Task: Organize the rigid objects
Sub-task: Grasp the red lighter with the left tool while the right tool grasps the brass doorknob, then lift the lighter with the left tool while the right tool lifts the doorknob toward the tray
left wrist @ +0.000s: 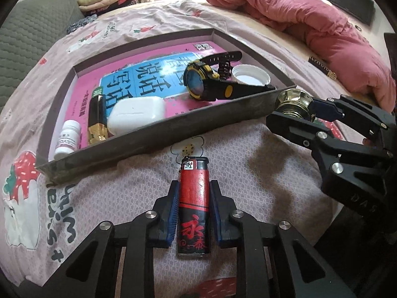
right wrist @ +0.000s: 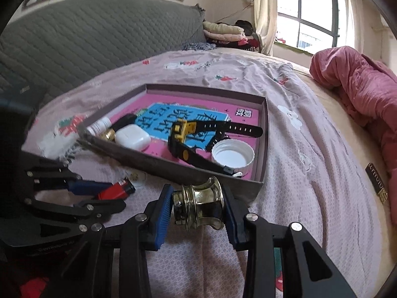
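A red and black lighter lies on the bedsheet between the blue pads of my left gripper; the pads stand a little off its sides. It also shows in the right wrist view. My right gripper is shut on a brass knob, held just before the near wall of the shallow tray. The knob shows in the left wrist view by the tray's right corner.
The tray holds a pink book, a black and yellow watch, a white cap, a white earbud case, a small white bottle and a black and gold tube. A pink quilt lies at the far right.
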Tool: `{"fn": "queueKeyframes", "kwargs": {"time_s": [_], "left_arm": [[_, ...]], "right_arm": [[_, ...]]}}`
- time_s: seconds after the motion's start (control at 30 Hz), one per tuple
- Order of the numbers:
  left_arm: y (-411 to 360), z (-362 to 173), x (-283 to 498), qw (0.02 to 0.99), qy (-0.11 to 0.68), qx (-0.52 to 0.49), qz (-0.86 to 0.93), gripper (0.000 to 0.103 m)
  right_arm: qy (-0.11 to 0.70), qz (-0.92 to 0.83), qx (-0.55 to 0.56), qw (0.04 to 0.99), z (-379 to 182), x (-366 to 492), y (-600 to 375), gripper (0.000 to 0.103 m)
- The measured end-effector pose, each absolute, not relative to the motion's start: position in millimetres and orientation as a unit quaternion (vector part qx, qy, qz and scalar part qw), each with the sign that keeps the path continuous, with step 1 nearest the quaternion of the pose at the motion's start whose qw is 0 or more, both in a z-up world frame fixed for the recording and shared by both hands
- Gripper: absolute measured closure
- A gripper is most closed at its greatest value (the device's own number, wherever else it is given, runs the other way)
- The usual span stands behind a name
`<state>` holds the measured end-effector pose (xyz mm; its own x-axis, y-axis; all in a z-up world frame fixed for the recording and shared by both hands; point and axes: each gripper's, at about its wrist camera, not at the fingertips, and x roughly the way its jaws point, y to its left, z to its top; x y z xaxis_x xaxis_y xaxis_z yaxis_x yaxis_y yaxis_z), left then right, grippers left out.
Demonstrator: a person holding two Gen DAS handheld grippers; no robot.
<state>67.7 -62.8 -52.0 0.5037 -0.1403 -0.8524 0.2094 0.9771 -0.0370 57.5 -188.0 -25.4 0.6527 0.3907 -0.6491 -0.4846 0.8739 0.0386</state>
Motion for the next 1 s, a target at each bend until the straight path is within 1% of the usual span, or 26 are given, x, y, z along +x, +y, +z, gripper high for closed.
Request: {"fn": "queueKeyframes", "kwargs": {"time_s": [0.27, 0.53, 0.73, 1.0], "left_arm": [[-47.3, -26.9, 63.3, 0.882, 0.462, 0.008, -0.096, 0.080], [-21.7, -8.2, 63.8, 0.894, 0.441, -0.027, -0.079, 0.080], [-9.3, 7.1, 63.6, 0.908, 0.411, -0.043, -0.072, 0.080], [11.7, 12.4, 77.5, 0.912, 0.404, -0.061, -0.046, 0.080]], "right_arm": [[0.322, 0.237, -0.021, 0.916, -9.1, 50.6, -200.4, 0.065], [0.303, 0.230, -0.013, 0.925, 1.0, 48.8, -202.7, 0.065], [0.281, 0.212, -0.010, 0.936, 10.9, 50.7, -203.3, 0.065], [0.258, 0.210, -0.018, 0.943, 17.6, 56.8, -193.2, 0.065]]}}
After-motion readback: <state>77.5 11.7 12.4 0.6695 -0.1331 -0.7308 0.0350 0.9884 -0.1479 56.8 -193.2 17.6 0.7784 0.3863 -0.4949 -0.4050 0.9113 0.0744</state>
